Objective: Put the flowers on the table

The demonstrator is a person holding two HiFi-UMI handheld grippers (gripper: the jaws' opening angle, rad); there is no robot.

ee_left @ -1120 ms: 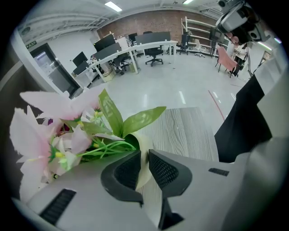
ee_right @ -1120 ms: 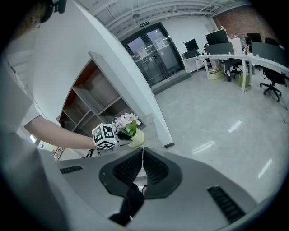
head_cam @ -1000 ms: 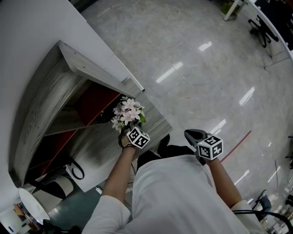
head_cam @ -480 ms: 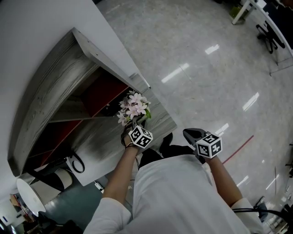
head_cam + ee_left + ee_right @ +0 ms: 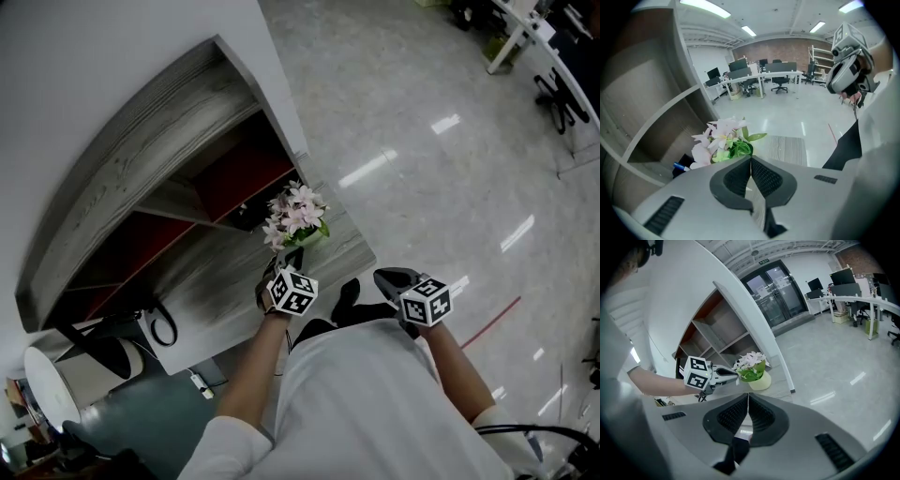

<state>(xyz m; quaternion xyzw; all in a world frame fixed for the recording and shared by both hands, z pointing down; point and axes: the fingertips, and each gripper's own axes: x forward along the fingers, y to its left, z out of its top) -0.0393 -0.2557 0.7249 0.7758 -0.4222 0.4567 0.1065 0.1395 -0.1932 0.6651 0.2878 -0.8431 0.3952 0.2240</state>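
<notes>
Left gripper (image 5: 292, 256) drawn back from flowers (image 5: 298, 216) (now on table (image 5: 349, 247)), jaws closing empty, right gripper (image 5: 384, 276) closed, empty

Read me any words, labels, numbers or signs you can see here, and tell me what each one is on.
No text can be read.
Marker cubes: black-and-white square patterns only, no letters.
Green sign above the glass doors: too small to read.
</notes>
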